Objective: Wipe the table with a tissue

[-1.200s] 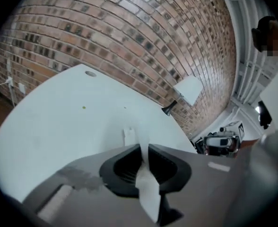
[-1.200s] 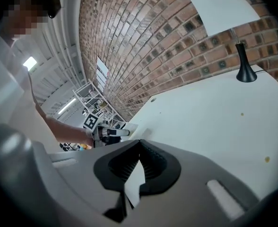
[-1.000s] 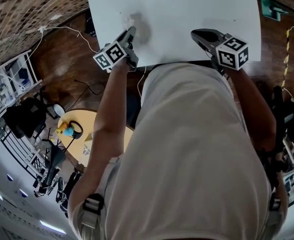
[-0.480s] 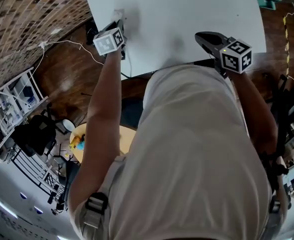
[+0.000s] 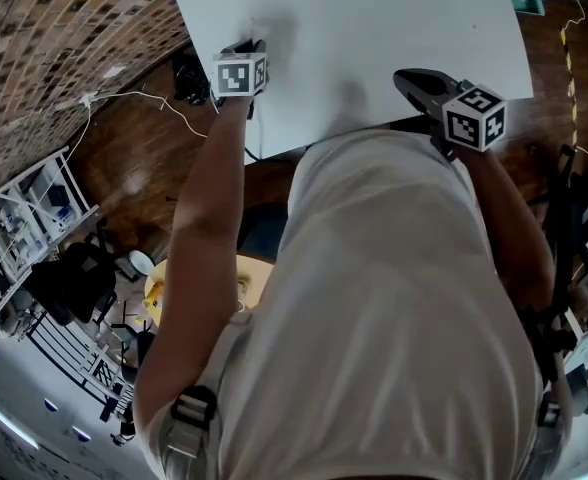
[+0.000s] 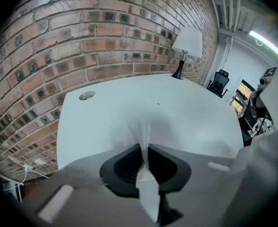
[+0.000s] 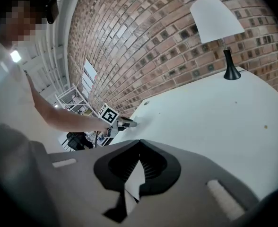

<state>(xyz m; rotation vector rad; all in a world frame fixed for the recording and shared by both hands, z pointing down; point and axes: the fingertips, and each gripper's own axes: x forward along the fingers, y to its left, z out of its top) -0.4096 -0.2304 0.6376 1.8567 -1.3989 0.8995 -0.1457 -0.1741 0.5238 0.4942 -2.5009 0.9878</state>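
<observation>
1. Your pale shirt (image 5: 394, 298) fills the near foreground of the head view. Both of your arms reach forward over the near edge of the white tabletop (image 5: 374, 18).
2. Your right gripper (image 7: 140, 148) sits over the near edge of the tabletop, toward its right side, angled gently down. Its jaws are pressed together at the tips. A white sliver shows in the hollow behind them, and you cannot tell whether it is paper or tabletop seen through the gap.
3. Your left gripper (image 6: 143, 148) works farther out, at the left edge of the tabletop, and points steeply down. Its jaws are pinching the tissue (image 6: 147, 190), a thin white strip that runs straight through between the pads. One end trails back toward the gripper body. The other fans out just past the tips and appears to meet the tabletop, where a soft shadow gathers.
4. A round cable grommet (image 6: 86, 96) is set into the far left corner of the tabletop, well apart from both grippers.
5. A table lamp (image 6: 186, 44) with a white shade and a black base stands upright at the far right corner, close against the brick wall (image 6: 82, 37).
6. A dark office chair (image 6: 219, 82) stands beyond the right edge of the tabletop.
</observation>
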